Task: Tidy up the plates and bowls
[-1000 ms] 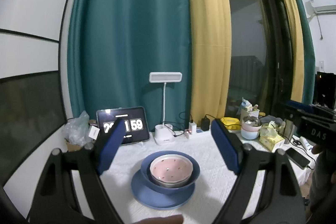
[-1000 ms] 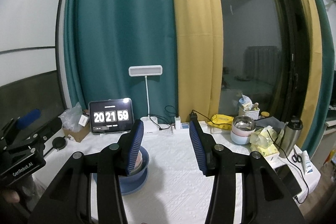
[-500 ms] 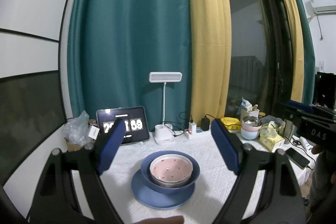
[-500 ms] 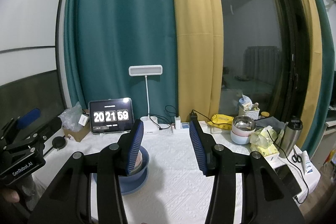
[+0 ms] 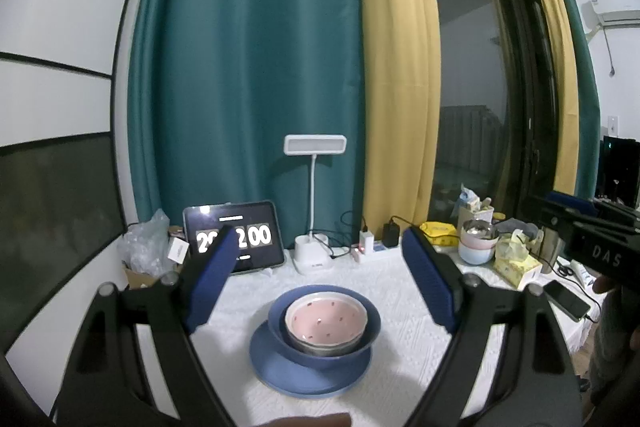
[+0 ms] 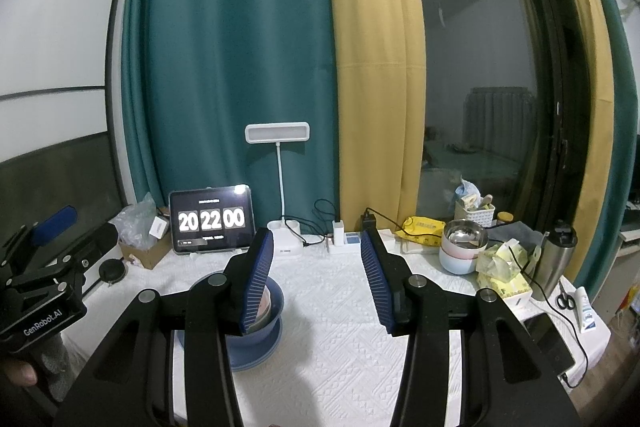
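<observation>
Hovering both grippers, left gripper [image 5: 316, 271] and right gripper [image 6: 318, 277], released and empty, I am judging the stacking done (pink bowl [image 5: 326, 319] nested in blue bowl [image 5: 280, 323] on blue plate [image 5: 272, 363], mid-table [image 5: 404, 339]), so backing away comes next.

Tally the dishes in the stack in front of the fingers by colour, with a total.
Blue: 2, the blue plate at the bottom and the blue bowl on it.
Pink: 1, the pink bowl nested on top.
Grey: 1, a grey bowl showing just under the pink one.
Total: 4
</observation>
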Action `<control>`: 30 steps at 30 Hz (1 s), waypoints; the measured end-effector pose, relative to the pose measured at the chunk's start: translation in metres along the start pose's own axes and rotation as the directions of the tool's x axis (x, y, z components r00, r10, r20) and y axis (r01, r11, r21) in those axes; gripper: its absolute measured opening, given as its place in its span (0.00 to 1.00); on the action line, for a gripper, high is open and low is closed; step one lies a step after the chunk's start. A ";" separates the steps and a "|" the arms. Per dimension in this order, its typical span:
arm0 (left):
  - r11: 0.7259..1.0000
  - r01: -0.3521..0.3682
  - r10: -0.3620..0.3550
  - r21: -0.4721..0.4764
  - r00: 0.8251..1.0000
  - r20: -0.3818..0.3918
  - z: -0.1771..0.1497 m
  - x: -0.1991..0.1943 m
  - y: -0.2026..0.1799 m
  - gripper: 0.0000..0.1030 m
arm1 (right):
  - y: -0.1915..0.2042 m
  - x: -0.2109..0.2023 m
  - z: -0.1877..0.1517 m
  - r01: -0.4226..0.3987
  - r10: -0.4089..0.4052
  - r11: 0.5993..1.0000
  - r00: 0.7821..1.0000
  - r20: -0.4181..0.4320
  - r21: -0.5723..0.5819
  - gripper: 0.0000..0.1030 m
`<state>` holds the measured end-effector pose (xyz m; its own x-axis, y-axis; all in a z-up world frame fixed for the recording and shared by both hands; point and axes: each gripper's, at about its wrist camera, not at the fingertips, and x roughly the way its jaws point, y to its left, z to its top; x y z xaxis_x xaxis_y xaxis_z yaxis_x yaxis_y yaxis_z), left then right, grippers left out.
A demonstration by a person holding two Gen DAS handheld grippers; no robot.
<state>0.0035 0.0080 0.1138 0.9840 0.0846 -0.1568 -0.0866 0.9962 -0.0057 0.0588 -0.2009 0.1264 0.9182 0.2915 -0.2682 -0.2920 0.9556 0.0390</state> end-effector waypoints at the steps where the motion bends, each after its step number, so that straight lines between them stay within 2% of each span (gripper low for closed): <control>1: 1.000 0.000 0.000 0.000 1.000 -0.001 0.000 0.000 0.000 0.82 | -0.001 0.000 -0.001 0.000 0.000 1.000 1.000 -0.001 -0.001 0.47; 30: 1.000 0.008 -0.008 -0.005 1.000 -0.008 -0.003 -0.001 -0.002 0.82 | -0.002 0.000 -0.005 -0.004 0.004 1.000 1.000 -0.008 -0.002 0.47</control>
<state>0.0025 0.0063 0.1110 0.9833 0.0766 -0.1650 -0.0796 0.9968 -0.0118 0.0578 -0.2026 0.1218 0.9148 0.2952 -0.2755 -0.2965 0.9543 0.0380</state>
